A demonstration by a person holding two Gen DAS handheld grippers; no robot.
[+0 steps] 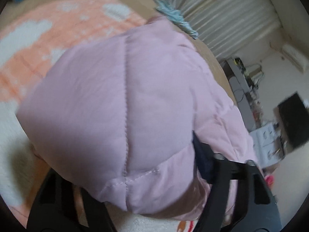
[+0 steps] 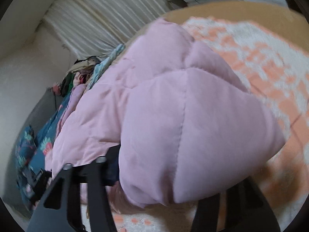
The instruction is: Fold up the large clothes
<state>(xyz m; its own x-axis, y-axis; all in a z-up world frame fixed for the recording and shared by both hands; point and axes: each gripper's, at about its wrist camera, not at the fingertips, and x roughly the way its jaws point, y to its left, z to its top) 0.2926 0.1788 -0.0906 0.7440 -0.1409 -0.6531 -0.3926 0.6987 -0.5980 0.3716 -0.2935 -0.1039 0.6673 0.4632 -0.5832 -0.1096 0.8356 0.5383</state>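
Spreading across most of both views: the peach-and-white blanket (image 1: 58,29) covering the bed, with a tan sheet (image 1: 218,61) showing along its far edge.

Lying on that blanket, puffing up and filling the middle of each picture: the pink padded jacket (image 1: 115,96), quilted seams running across its panels, part of it trailing off towards a heap of blue patterned fabric (image 2: 38,141) at the side of the right wrist view.

Clamping a thick roll of the jacket: the left gripper (image 1: 131,164), jaws standing partly apart because of the padding wedged between them. Pressing into the fabric on one side: its dark pad (image 1: 201,154); hiding beneath the bulge, the opposite fingertip.

Doing the same on another portion of the jacket: the right gripper (image 2: 170,176), pinching a fat fold, dark pad (image 2: 113,166) digging into the side of it, the other finger disappearing under the overhang.

Judging from this: taking hold for a fold, with both ends of one edge being gripped and nothing yet carried over.

Calling next, probably, for lifting both grips together and level, sweeping the held edge across onto the rest of the jacket, keeping the slippery, springy padding from squeezing out of the jaws, and letting go only once the layers are lying square.
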